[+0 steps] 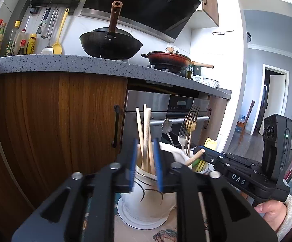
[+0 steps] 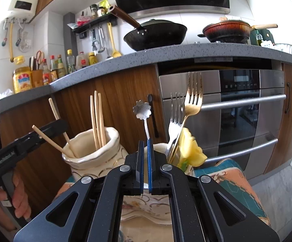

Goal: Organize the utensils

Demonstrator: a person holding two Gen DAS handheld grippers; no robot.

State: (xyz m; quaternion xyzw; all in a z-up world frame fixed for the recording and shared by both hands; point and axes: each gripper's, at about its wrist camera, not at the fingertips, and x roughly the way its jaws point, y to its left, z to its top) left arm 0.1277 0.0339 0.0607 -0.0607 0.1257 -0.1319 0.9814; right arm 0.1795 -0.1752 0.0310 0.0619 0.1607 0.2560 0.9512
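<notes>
Below the grey counter, 2 cream jars stand side by side on a patterned cloth. Chopsticks (image 2: 97,119) stand upright in the left jar (image 2: 93,153); forks (image 2: 186,111) and a flower-handled spoon (image 2: 142,112) lean in the right jar (image 2: 162,147). Left gripper (image 1: 146,165) has its jaws narrowly apart around the chopsticks, pads not pressing. Right gripper (image 2: 145,159) is fully closed, holding nothing. Chopsticks look light, stiff and smooth, likely to slip; pinching mid-shaft should suit. Jars look fragile.

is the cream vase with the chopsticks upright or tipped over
Upright. The cream vase stands on its base with its mouth facing up, and the chopsticks stick up out of it, some straight and two leaning.
</notes>
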